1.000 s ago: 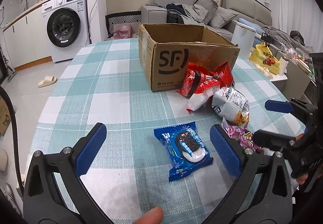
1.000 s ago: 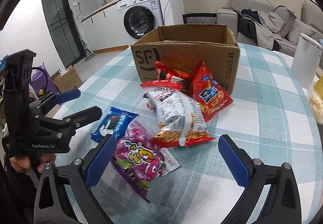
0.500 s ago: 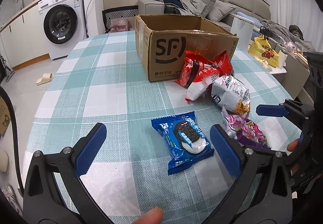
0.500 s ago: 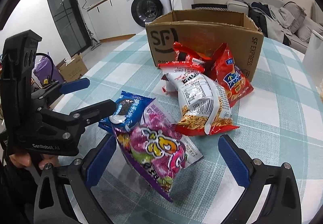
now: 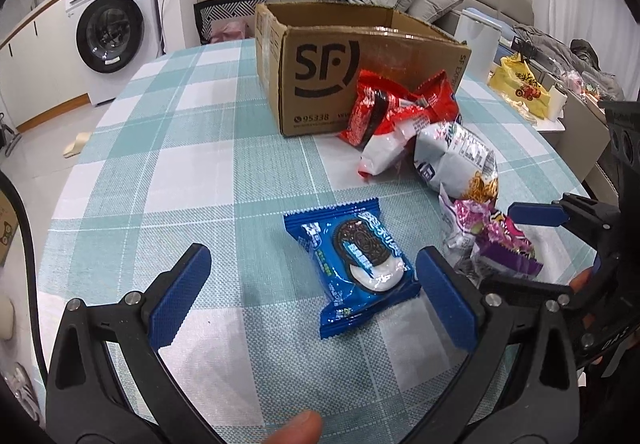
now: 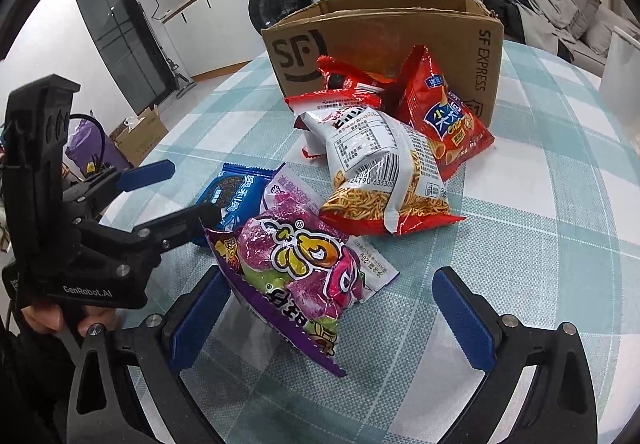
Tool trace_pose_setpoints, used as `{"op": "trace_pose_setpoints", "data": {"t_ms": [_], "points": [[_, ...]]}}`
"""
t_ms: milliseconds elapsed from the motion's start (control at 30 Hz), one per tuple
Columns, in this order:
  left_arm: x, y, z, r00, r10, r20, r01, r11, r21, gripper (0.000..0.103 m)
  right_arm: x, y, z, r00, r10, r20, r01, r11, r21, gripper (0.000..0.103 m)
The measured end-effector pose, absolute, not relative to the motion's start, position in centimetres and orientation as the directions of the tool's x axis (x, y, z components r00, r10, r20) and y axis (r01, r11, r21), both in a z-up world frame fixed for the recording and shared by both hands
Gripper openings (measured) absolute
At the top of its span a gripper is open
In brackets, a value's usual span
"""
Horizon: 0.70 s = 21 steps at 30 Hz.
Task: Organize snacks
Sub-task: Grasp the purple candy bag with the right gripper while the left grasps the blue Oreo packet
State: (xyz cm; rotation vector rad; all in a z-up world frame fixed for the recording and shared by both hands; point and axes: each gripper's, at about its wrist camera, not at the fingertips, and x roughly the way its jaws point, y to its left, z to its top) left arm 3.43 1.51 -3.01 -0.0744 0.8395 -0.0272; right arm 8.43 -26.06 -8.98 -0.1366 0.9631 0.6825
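An open brown cardboard box printed with "SF" [image 5: 360,56] stands on the desk covered with a teal-and-white checked cloth [image 5: 168,172], and everything else sits in relation to it. Leaning against the box's printed front are two red foil snack bags [image 6: 436,112], one of them showing a blue label. Just in front of those, a white-and-red bag of thin fried strips [image 6: 384,180] lies on its back with its barcode up, overlapping the red bags. Further from the box, a blue flat-wrapped sandwich cookie packet [image 5: 360,260] lies flat on the cloth. Beside it, on the side away from the box's "SF" logo, a purple-and-pink crinkly candy bag [image 6: 296,272] rests partly on the cookie packet's edge and partly on a white wrapper beneath it.

The left tongs [image 5: 308,296] are released, their blue pads spread wide; the cookie packet lies between them, closer to the right-hand pad, with neither pad pressing it. The right tongs [image 6: 332,316] are likewise released and spread, with the candy bag between the pads, its near corner close to the left-hand pad. A person's fingers [image 6: 44,320] grip the handle of the left tool.
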Motion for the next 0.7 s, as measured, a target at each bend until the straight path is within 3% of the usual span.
{"op": "trace_pose_setpoints", "data": {"t_ms": [167,500,700], "points": [[4.1,1.6,-3.8,0.641,-0.071,-0.764,-0.018,0.994,-0.107,0.102,8.3,-26.2,-9.0,0.377,0.496,-0.782,-0.603,0.773,0.199,0.099],[4.7,1.1,-4.9,0.616,-0.076,-0.784,-0.007,0.995,-0.102,0.101,7.4,-25.2,-8.6,0.342,0.554,-0.759,-0.669,0.711,0.218,0.061],[4.5,0.5,-4.6,0.615,-0.139,-0.777,0.052,0.989,-0.136,0.074,6.9,-25.0,-8.4,0.363,0.557,-0.747,-0.683,0.704,0.194,0.055]]}}
